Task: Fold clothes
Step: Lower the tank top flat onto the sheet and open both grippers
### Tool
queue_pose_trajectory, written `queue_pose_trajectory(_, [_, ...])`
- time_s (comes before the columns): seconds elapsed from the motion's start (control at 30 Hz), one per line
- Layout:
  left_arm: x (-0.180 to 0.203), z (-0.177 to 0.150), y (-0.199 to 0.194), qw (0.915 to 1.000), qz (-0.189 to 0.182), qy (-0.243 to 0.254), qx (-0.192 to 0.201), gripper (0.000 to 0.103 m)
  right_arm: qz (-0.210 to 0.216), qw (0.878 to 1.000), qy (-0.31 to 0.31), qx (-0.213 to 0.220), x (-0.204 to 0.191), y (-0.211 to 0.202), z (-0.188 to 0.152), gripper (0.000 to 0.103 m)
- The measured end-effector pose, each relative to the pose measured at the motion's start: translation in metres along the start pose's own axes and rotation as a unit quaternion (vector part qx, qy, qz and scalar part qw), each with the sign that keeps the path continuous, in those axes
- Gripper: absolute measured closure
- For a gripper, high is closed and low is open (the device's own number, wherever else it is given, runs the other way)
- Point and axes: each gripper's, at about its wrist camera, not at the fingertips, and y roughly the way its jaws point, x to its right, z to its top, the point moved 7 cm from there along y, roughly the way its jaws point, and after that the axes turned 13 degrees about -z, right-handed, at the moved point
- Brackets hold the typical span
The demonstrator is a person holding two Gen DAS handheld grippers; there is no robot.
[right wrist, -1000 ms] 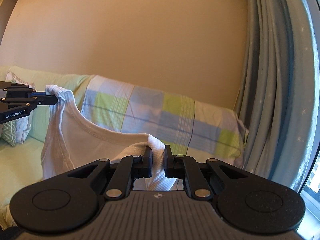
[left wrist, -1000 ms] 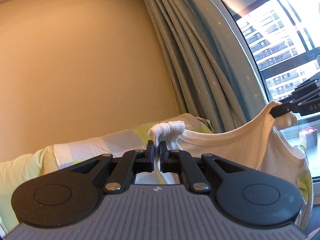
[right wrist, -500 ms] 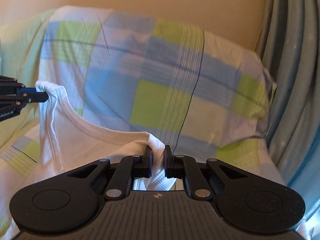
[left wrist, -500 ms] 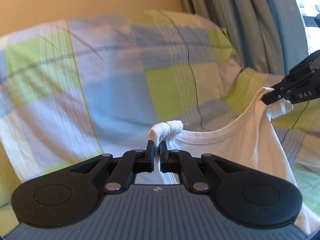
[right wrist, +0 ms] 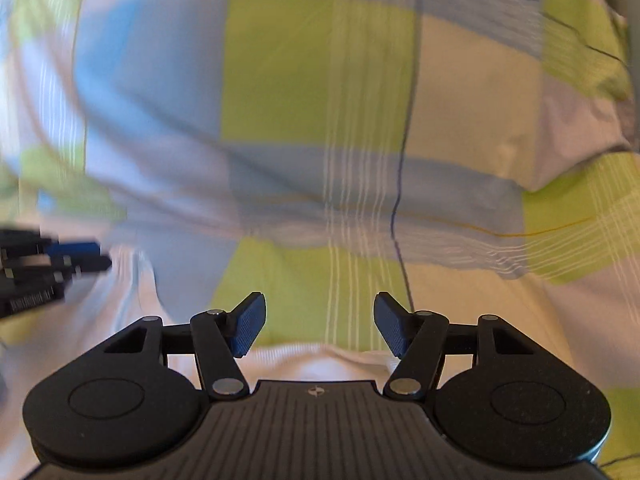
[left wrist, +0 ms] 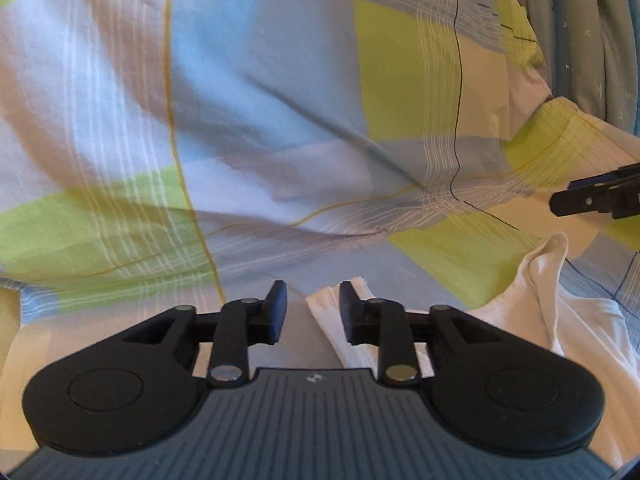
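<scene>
Nearest, left gripper (left wrist: pixel 313 306): fingers parted, nothing clamped, one white strap just beside the right-hand finger, partly under it. Right gripper (right wrist: pixel 317 325): spread wider, empty, poised above a white hem. White tank top (left wrist: pixel 560 312) down on the checked bedding (left wrist: pixel 280 120), lying slack with the second strap peaking up loose, free of either tool. Likely laid out flat as groundwork for folding, hence both tools let go and held low over it; no fold visible in the part shown, the rest hidden beneath the grippers. Farther off, a checked pillow (right wrist: pixel 320 80) banked up behind, and grey-blue curtain (left wrist: pixel 592 32) at the far right.
</scene>
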Motion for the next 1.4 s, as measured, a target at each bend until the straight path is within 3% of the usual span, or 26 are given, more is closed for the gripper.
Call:
queue_pose_trajectory(0.17, [-0.006, -0.028, -0.054, 0.9984, -0.035, -0.041, -0.019, 0.071, 0.009, 1.000, 0.024, -0.014, 0.024, -0.037, -0.023, 0.040])
queue_pose_trajectory(0.27, [-0.004, -0.056, -0.078, 0.9928, -0.076, -0.088, -0.027, 0.069, 0.018, 0.998, 0.032, -0.041, 0.034, -0.062, -0.057, 0.040])
queue_pose_trajectory(0.4, [0.017, -0.079, -0.072, 0.9906, -0.103, -0.069, -0.058, 0.067, 0.043, 0.994, 0.055, -0.082, 0.033, -0.079, -0.101, 0.040])
queue_pose_trajectory(0.47, [0.028, -0.080, -0.065, 0.9918, -0.106, -0.047, -0.054, 0.066, 0.048, 0.992, 0.066, -0.094, 0.029, -0.080, -0.116, 0.040])
queue_pose_trajectory(0.53, [0.040, -0.077, -0.058, 0.9913, -0.110, -0.040, -0.059, 0.069, 0.053, 0.991, 0.078, -0.098, 0.025, -0.079, -0.123, 0.040])
queue_pose_trajectory(0.63, [0.055, -0.074, -0.053, 0.9877, -0.134, -0.024, -0.078, 0.097, 0.058, 0.990, 0.086, -0.094, 0.017, -0.073, -0.124, 0.040])
queue_pose_trajectory(0.67, [0.055, -0.072, -0.055, 0.9888, -0.125, -0.017, -0.080, 0.097, 0.060, 0.990, 0.085, -0.095, 0.015, -0.070, -0.125, 0.041])
queue_pose_trajectory(0.7, [0.054, -0.070, -0.058, 0.9901, -0.115, -0.011, -0.080, 0.098, 0.058, 0.990, 0.083, -0.096, 0.012, -0.067, -0.125, 0.047])
queue_pose_trajectory(0.77, [0.044, -0.064, -0.067, 0.9935, -0.084, -0.001, -0.077, 0.098, 0.056, 0.990, 0.083, -0.101, 0.011, -0.064, -0.123, 0.078])
queue_pose_trajectory(0.8, [0.036, -0.061, -0.073, 0.9949, -0.067, 0.004, -0.075, 0.098, 0.060, 0.988, 0.088, -0.109, 0.012, -0.064, -0.122, 0.102])
queue_pose_trajectory(0.87, [0.022, -0.058, -0.081, 0.9956, -0.047, 0.013, -0.080, 0.098, 0.039, 0.990, 0.087, -0.103, 0.021, -0.074, -0.116, 0.101])
queue_pose_trajectory(0.97, [0.009, -0.064, -0.079, 0.9937, -0.031, 0.004, -0.108, 0.098, -0.035, 0.994, 0.064, -0.079, 0.044, -0.087, -0.108, 0.101])
queue_pose_trajectory(1.03, [0.006, -0.069, -0.083, 0.9922, -0.024, -0.007, -0.122, 0.096, -0.046, 0.992, 0.068, -0.091, 0.053, -0.086, -0.111, 0.097])
queue_pose_trajectory(1.13, [0.020, -0.078, -0.106, 0.9916, -0.040, -0.013, -0.122, 0.093, -0.047, 0.990, 0.068, -0.117, 0.054, -0.093, -0.118, 0.093])
queue_pose_trajectory(1.23, [0.041, -0.089, -0.133, 0.9904, -0.058, -0.007, -0.125, 0.087, -0.041, 0.990, 0.061, -0.118, 0.045, -0.120, -0.124, 0.078])
queue_pose_trajectory(1.4, [0.075, -0.108, -0.178, 0.9877, -0.087, 0.002, -0.130, 0.080, 0.036, 0.988, 0.058, -0.140, 0.023, -0.186, -0.151, 0.069])
